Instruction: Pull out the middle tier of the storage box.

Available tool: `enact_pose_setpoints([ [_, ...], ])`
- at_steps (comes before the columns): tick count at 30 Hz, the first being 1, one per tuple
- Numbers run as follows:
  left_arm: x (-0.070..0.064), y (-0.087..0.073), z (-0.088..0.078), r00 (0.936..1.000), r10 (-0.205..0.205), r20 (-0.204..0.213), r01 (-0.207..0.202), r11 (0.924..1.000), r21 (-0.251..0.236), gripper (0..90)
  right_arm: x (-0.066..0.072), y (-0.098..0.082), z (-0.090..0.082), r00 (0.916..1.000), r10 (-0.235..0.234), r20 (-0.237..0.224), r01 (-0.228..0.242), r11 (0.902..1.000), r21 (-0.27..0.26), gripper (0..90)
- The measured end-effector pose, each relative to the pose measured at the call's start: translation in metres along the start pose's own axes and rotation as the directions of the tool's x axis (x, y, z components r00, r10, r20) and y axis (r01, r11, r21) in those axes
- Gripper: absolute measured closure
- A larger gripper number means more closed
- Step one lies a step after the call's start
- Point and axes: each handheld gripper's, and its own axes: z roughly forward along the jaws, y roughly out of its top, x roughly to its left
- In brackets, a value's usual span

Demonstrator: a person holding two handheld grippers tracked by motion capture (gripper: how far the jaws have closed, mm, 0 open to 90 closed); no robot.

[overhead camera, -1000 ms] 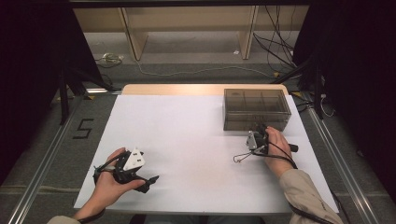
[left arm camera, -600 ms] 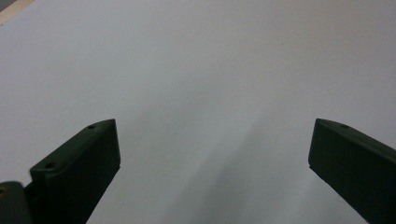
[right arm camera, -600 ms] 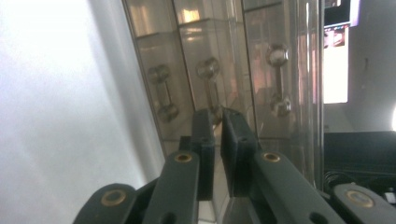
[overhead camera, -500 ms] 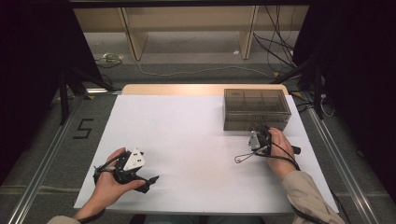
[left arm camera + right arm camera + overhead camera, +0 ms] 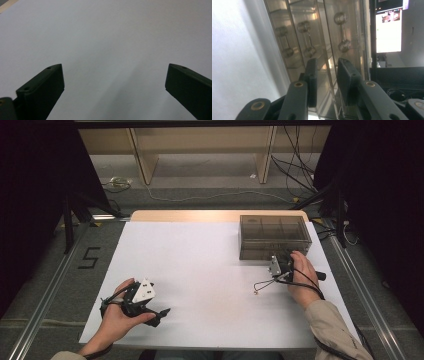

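The bench point(image 5: 200, 270) is covered with a white sheet, and a strip of bare wood shows along its far edge. A smoky, see-through drawer box point(image 5: 274, 236) stands on it toward two o'clock, its front facing the person.

The right tongs point(image 5: 278, 263) are held in the person's right hand point(image 5: 301, 280) just in front of the box, at about three o'clock on the bench, pointing at its lower front. Their cable point(image 5: 265, 284) loops out over the sheet toward the middle. In the right gripper view the right tongs point(image 5: 326, 75) are turned on their side, so the box front point(image 5: 317, 37) runs up the picture. The jaws stand narrow, a slim gap between them, and nothing is seen gripped. The gap lines up with a divider between two drawers. Three dumbbell-shaped drawer handles point(image 5: 342, 31) lie beyond the tips, apart from them. Whether the tips touch the box front cannot be told. A lit screen point(image 5: 388, 32) shows past the box.

The left tongs point(image 5: 157, 314) are in the left hand point(image 5: 117, 317) at about seven o'clock, near the front edge, well apart from the box, with the grey plate point(image 5: 143, 291) on top. In the left gripper view the left tongs point(image 5: 113, 80) stand wide, with bare white sheet between the jaws.
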Motion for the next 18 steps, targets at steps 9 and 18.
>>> enact_pose_setpoints([
  [9, 0.0, 0.0, 0.001, 1.0, -0.002, 0.002, 0.002, 1.0, 0.0, 2.1, -0.007, -0.005, 0.009, 0.9966, -0.024, -0.078, 0.025, 0.9996, 0.015, 69.5],
  [18, 0.0, 0.0, 0.001, 1.0, -0.006, 0.002, 0.006, 1.0, -0.004, 2.2, -0.02, -0.006, 0.015, 0.9857, -0.05, -0.161, 0.053, 0.9984, 0.02, 72.3],
])
